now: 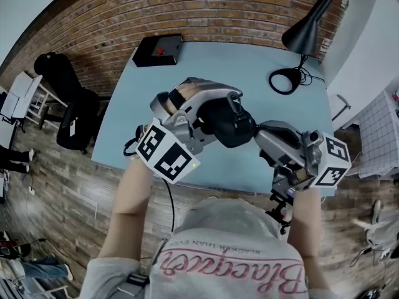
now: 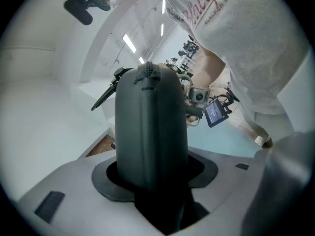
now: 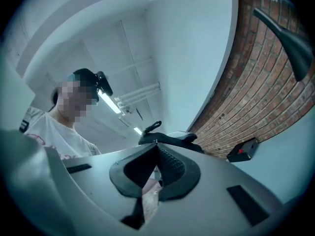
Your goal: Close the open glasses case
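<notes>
The left gripper (image 2: 150, 183) squeezes the black case (image 2: 150, 127). The right gripper (image 3: 156, 154) is pinched shut, empty. The case looks hard, light and slippery, so hold its middle.

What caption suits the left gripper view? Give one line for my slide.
Left gripper clamps a dark glasses case upright, right gripper behind it above the blue table.

I see a black glasses case (image 1: 232, 124) at centre, pale blue table (image 1: 249, 67), red-brown brick wall (image 1: 206, 5) at 12 o'clock, black box (image 1: 158, 50) with red button at 11, black lamp (image 1: 307, 27) at 1, silver-grey left gripper (image 1: 212, 112) and right gripper (image 1: 257, 136), black-and-white square markers on my cubes, grey-brown plank floor (image 1: 62, 185) at 9, white shirt (image 1: 230, 254) with pink lettering at 6
</notes>
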Motion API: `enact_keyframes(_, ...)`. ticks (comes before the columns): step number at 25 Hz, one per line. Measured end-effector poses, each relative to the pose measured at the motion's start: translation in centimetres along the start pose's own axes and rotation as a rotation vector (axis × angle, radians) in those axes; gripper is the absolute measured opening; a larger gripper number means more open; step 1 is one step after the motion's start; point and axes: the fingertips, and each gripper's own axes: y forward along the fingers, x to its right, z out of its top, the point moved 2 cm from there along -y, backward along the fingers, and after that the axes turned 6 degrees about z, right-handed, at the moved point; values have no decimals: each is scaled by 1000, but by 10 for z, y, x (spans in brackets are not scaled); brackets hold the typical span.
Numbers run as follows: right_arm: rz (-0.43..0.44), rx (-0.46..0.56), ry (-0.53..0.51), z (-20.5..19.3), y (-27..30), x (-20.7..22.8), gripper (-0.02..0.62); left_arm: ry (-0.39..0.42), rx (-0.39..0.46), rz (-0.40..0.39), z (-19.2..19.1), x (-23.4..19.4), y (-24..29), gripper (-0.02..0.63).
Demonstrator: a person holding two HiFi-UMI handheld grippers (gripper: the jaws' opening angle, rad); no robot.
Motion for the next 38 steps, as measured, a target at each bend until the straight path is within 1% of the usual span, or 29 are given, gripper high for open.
enact_keyframes(2, -34, -32, -35, 0, -1, 1, 20, -38, 19, -8, 2, 2, -2, 258)
enact_keyframes(5, -65, -100, -72, -1, -3, 3, 20, -104, 68, -33, 9, 4, -4, 258)
enact_keyframes(10, -89, -187, -87, -4, -3, 15, 20, -229, 186, -83, 27, 3, -8, 258)
enact_keyframes(14, -92, -204, -78, -10, -1, 18, 20, -324, 271, -110, 40, 2, -15, 258)
enact_keyframes(18, -154, -247, -73, -20, -2, 32, 20, -428, 365, -116, 50, -3, -16, 258)
enact_keyframes(21, -188, -244, -52, -26, -3, 42, 20, -514, 403, -102, 49, -8, -16, 259)
enact_keyframes(22, -194, -234, -42, -27, -3, 45, 20, -559, 410, -95, 47, -9, -16, 259)
enact_keyframes(24, -201, -210, -20, -28, -3, 49, 20, -691, 431, -68, 40, -14, -15, 259)
enact_keyframes(26, -212, -192, 0, -27, -4, 52, 20, -832, 476, -26, 33, -22, -14, 259)
enact_keyframes(27, -221, -188, 8, -26, -5, 55, 20, -891, 504, -2, 29, -26, -13, 259)
enact_keyframes(29, -249, -191, 14, -27, -6, 59, 20, -988, 547, 43, 20, -31, -11, 259)
enact_keyframes(33, -311, -195, 25, -32, -9, 64, 20, -1168, 562, 95, 4, -30, -7, 259)
enact_keyframes(38, -328, -164, 100, -36, -15, 68, 20, -1378, 583, 134, -10, -32, 2, 259)
